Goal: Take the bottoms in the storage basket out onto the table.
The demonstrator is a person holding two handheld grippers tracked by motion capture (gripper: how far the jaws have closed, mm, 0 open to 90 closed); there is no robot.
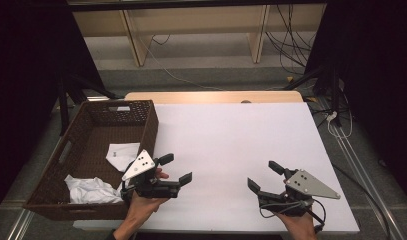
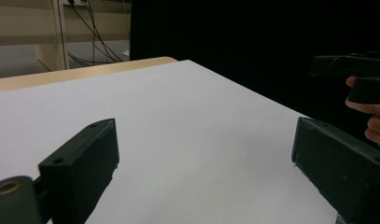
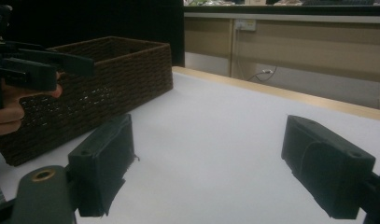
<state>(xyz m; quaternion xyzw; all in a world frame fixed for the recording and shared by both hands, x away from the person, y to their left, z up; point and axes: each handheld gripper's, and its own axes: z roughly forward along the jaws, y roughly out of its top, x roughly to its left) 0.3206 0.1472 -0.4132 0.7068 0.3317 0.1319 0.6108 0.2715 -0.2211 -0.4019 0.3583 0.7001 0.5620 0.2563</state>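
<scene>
A dark brown wicker basket (image 1: 150, 125) stands at the table's left side, with white crumpled cloth (image 1: 91, 190) and a white folded piece (image 1: 122, 154) inside. My left gripper (image 1: 175, 168) hovers just right of the basket's near corner, its jaws open and empty over the white tabletop (image 1: 231, 135). In the left gripper view the left gripper (image 2: 204, 154) has only bare white surface between its jaws. My right gripper (image 1: 263, 176) is held near the table's front right, open and empty. Along the right gripper view, the right gripper (image 3: 208, 165) points toward the basket (image 3: 108, 79).
The white tabletop has a wooden edge (image 1: 213, 96) at the far side. Beyond it stand wooden shelf legs (image 1: 136, 40) and loose cables (image 1: 291, 35) on the floor. Black stands (image 1: 71, 85) flank the table on both sides.
</scene>
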